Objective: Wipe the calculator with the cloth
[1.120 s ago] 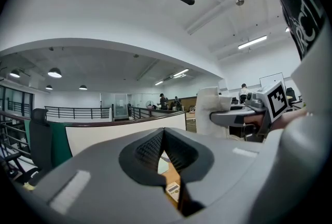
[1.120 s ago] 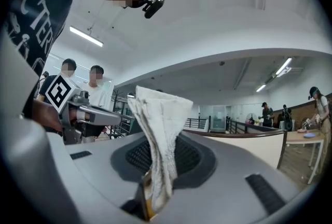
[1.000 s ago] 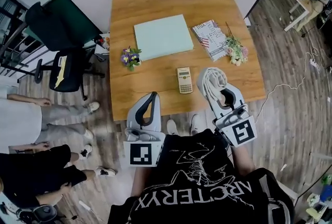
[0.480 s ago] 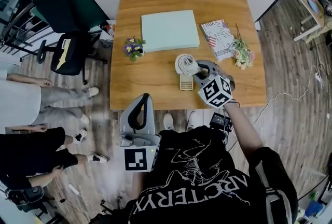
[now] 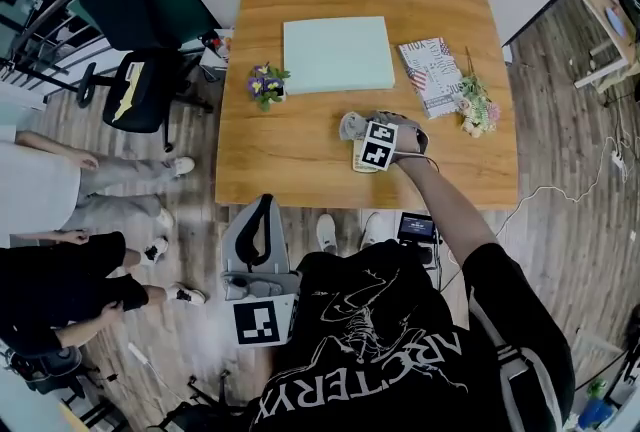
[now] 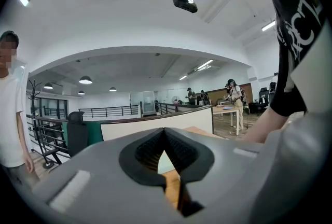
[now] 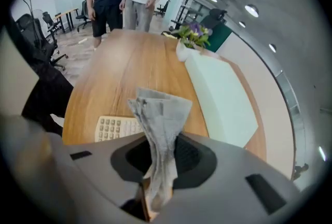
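Observation:
A beige calculator (image 5: 357, 161) lies near the front middle of the wooden table (image 5: 290, 155). My right gripper (image 5: 362, 132) hangs right over it and covers most of it. That gripper is shut on a grey-white cloth (image 5: 351, 125), which bunches out past the jaws. In the right gripper view the cloth (image 7: 161, 119) stands up between the jaws of the right gripper (image 7: 160, 154), and the calculator's keys (image 7: 116, 128) show just beyond on the left. My left gripper (image 5: 258, 238) is held back off the table's front edge. In its own view the left gripper (image 6: 166, 151) has its jaws together and holds nothing.
A pale green board (image 5: 336, 54) lies at the table's middle back. A small flower pot (image 5: 262, 83) stands to its left. A patterned booklet (image 5: 432, 75) and a flower bunch (image 5: 478, 106) lie to the right. An office chair (image 5: 140, 95) and people (image 5: 60, 190) are left of the table.
My right gripper has carried the cloth from the table's front right corner leftward and forward, onto the calculator. The left gripper has dropped back, away from the table edge.

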Available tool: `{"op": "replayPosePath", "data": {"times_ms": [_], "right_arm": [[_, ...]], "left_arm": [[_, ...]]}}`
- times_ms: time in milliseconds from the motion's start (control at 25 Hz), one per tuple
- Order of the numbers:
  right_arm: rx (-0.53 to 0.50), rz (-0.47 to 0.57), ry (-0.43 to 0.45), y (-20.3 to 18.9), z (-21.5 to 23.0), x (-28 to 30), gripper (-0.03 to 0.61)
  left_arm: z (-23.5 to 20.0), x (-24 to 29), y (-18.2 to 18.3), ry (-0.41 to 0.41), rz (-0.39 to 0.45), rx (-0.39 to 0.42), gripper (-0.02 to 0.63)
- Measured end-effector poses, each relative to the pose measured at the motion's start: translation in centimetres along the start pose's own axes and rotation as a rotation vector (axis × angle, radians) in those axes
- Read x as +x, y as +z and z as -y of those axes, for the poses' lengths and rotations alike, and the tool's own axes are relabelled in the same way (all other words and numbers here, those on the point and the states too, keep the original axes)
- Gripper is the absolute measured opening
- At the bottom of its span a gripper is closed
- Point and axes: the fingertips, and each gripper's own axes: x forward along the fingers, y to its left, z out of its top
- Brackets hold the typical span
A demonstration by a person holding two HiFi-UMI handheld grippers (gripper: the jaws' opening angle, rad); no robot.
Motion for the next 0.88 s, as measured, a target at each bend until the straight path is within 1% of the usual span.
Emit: {"op": "replayPosePath", "data": {"times_ms": [80, 160, 280, 440, 680, 800, 880], "right_arm": [[-0.006, -0.045, 0.008, -0.8, -0.1, 1.3, 0.089], [-0.014, -0.061, 0.012, -1.0, 0.0, 1.8, 0.089], [-0.024, -0.069, 0.021, -0.8, 0.2, 2.0, 0.089], [-0.026, -0.069, 0.029, -0.5, -0.1, 1.9, 0.089], [-0.051, -0.068, 0.044, -0.3, -2.0, 1.5, 0.089], [-0.055, -0.067, 0.051, -0.2, -3.0, 1.1, 0.089], [-0.055, -0.066, 0.054, -0.2, -3.8, 0.8, 0.089]], "left_arm": [[-0.4, -0.3, -0.1, 0.012, -0.004, 0.003, 0.009], [-0.8, -0.6, -0.2, 0.024, 0.004, 0.015, 0.009], [-1.4, -0.6, 0.1, 0.035, 0.038, 0.035, 0.009], [-1.4, -0.3, 0.8, 0.022, 0.094, 0.048, 0.009], [-1.0, 0.1, -0.2, -0.004, 0.036, 0.037, 0.009], [-0.6, 0.5, -0.4, -0.031, 0.0, 0.013, 0.009], [-0.3, 0.7, -0.3, -0.045, 0.002, 0.008, 0.009]]}}
